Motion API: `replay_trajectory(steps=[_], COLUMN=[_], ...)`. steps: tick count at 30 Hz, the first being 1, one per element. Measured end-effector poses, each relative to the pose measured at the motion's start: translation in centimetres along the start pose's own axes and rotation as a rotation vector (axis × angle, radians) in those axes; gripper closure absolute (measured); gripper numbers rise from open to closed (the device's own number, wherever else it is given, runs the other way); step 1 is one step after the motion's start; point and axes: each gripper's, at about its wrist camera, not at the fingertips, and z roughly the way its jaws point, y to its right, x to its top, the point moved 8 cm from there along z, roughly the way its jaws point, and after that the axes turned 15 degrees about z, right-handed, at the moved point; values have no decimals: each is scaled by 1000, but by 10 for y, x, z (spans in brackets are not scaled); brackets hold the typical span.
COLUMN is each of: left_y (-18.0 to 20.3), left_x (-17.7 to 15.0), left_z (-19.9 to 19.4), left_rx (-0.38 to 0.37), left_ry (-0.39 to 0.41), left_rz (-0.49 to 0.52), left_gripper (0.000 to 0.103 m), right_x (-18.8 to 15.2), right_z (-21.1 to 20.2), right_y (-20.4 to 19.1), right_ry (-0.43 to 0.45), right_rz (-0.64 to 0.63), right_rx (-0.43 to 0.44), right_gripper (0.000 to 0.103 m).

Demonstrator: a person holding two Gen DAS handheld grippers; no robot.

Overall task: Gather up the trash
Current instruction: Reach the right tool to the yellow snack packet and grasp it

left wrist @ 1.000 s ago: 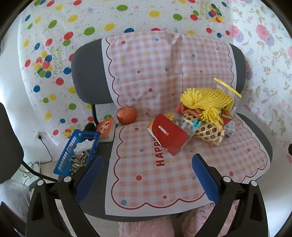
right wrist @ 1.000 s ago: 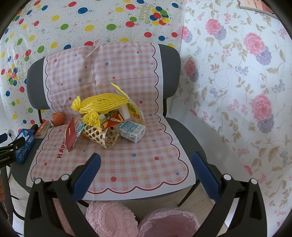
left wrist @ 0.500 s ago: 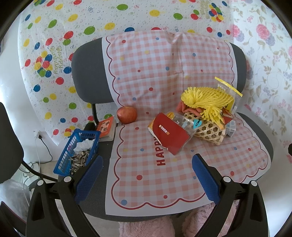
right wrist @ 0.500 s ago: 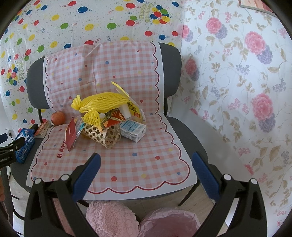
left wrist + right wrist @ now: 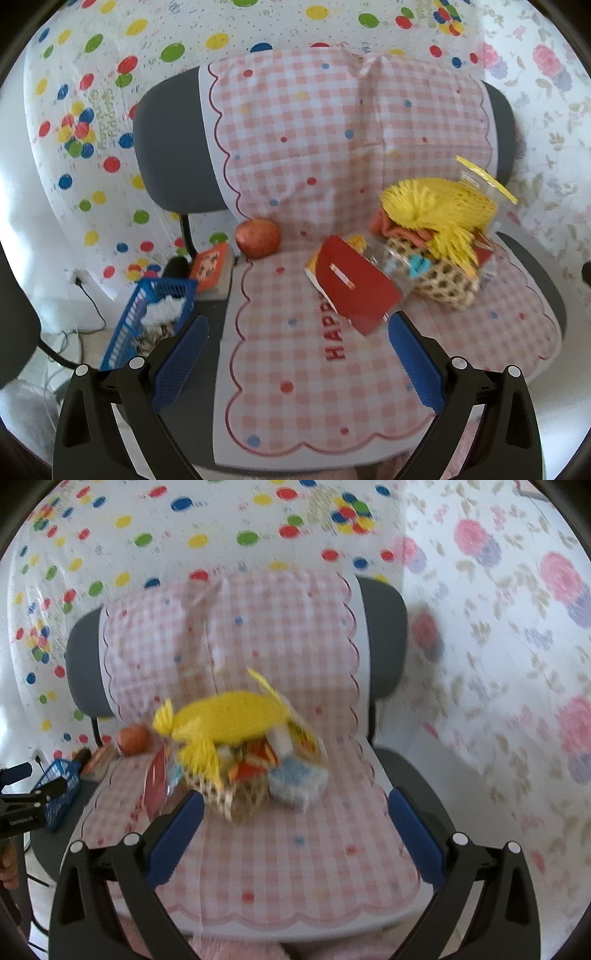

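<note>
Grey office chair, pink checked cloth: woven bamboo basket heaped with wrappers, yellow foam net topmost. Left gripper and right gripper: both spread wide, empty.

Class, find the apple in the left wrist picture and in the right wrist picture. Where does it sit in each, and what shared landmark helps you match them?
Left wrist view: the apple sits just left of centre, at the foot of the chair back.
Right wrist view: the apple is small, at mid-left.
Shared landmark: the woven basket, right of the apple in both.
</note>
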Motion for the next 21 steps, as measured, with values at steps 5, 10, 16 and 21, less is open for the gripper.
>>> replay_trajectory(steps=[5,10,16,21], left_y=[5,15,31,38], left_x=[18,38,63,74], left_z=[23,56,79,86], left_rx=[-44,-97,-156,-170], left_ry=[12,-23,-5,11], left_rz=[8,-4,21,29], left_gripper=[7,7,7,7], right_x=[13,19,27,32], right_z=[40,80,133,167], right_y=[2,4,4,2], right_ry=[-19,-47,-99,-114], right_rz=[-54,-86,-135,-204], right_rx=[-31,-17,-8,-22], right_gripper=[6,10,43,67])
